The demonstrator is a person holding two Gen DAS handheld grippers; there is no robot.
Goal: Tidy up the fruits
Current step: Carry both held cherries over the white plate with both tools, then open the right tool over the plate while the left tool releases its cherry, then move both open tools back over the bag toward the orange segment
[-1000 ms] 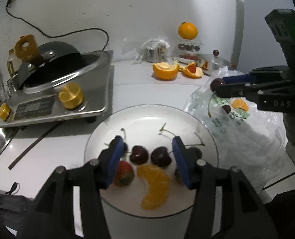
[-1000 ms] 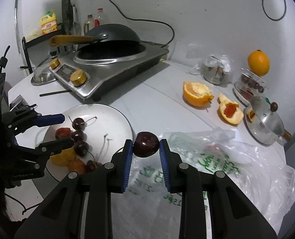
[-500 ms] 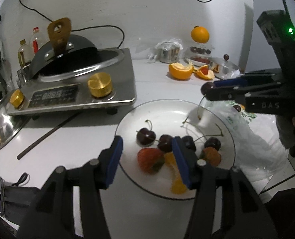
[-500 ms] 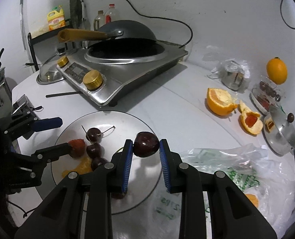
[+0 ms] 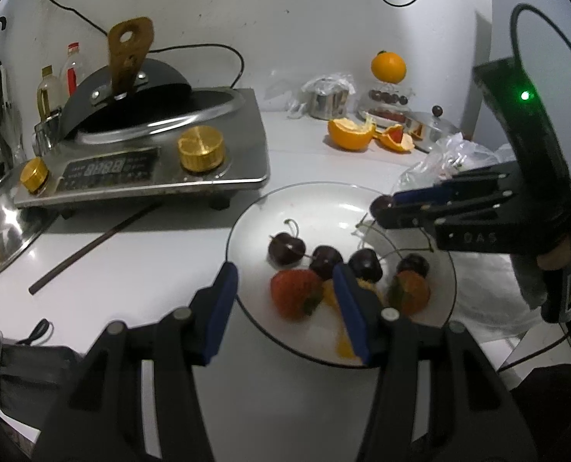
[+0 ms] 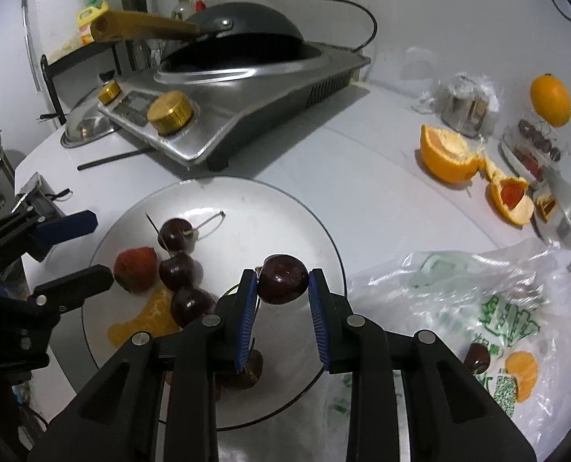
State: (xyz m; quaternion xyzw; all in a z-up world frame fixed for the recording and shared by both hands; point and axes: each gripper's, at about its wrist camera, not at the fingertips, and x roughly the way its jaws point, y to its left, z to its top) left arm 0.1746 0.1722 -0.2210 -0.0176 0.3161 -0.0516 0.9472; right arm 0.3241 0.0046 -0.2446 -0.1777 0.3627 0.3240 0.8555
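The right gripper (image 6: pixel 282 284) pinches one glossy dark cherry (image 6: pixel 282 278) between its ribbed blue pads, above the near right part of the round white plate (image 6: pixel 285 211). On the plate lie four smooth dark cherries, two red strawberries and one orange segment (image 6: pixel 146 319). The left gripper (image 5: pixel 285 300) hovers with its jaws apart and holding nothing, over the plate's near left edge. On the crinkled plastic bag (image 6: pixel 478 300) at right lie one cherry and one orange segment.

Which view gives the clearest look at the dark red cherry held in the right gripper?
The right wrist view: the dark red cherry sits central, pinched between the right gripper's blue pads above the white plate. The left wrist view shows only a sliver of it at the fingertips.
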